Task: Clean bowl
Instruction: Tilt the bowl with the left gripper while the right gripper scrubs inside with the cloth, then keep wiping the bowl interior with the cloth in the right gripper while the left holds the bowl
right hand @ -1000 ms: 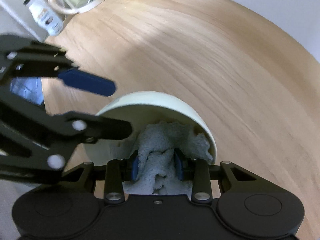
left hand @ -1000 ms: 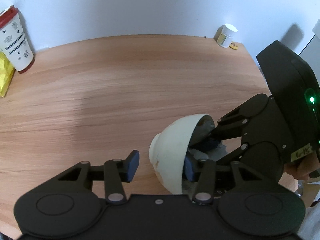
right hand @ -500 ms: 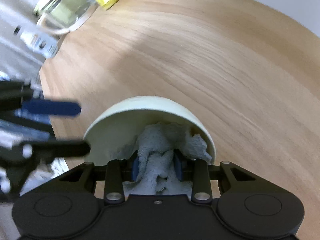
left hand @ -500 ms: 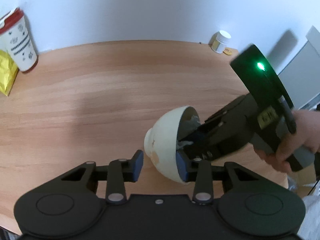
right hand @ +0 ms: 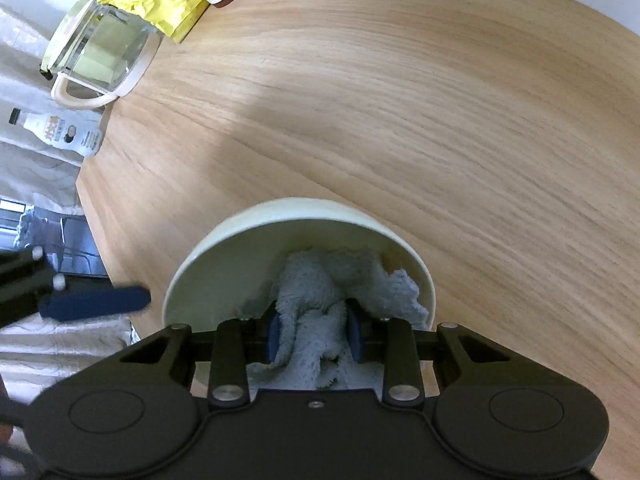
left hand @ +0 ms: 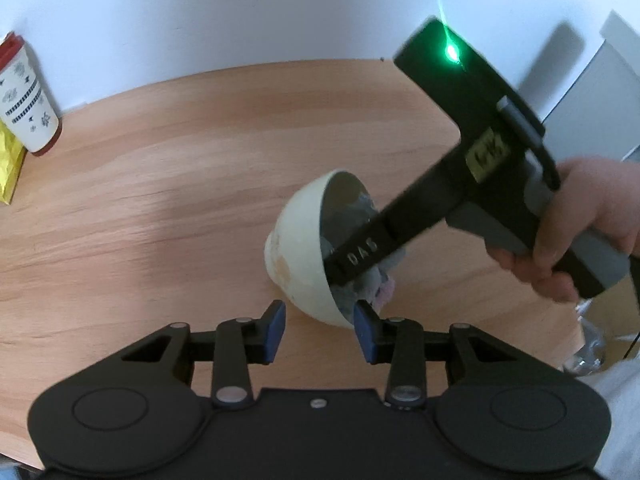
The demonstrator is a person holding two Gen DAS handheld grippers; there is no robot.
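A cream bowl (left hand: pixel 298 240) lies tipped on its side on the wooden table (left hand: pixel 160 184), mouth facing right. My right gripper (right hand: pixel 314 336) is shut on a pale blue cloth (right hand: pixel 320 312) and holds it inside the bowl (right hand: pixel 248 248); the cloth also shows in the left wrist view (left hand: pixel 378 280). My left gripper (left hand: pixel 320 330) is open, just short of the bowl's near rim, its blue pads (left hand: pixel 276 330) apart from it. Its fingers also show in the right wrist view (right hand: pixel 96 302), left of the bowl.
A red-and-white paper cup (left hand: pixel 24 100) and a yellow packet (left hand: pixel 10 168) stand at the table's far left. A glass jug (right hand: pixel 100 48) and a small bottle (right hand: pixel 56 132) sit near the table's corner. The table edge (right hand: pixel 96 216) runs close to the bowl.
My left gripper has let go of the bowl's rim and drawn back, open. The right gripper has stayed shut on the cloth inside the bowl and has swung to a steeper angle.
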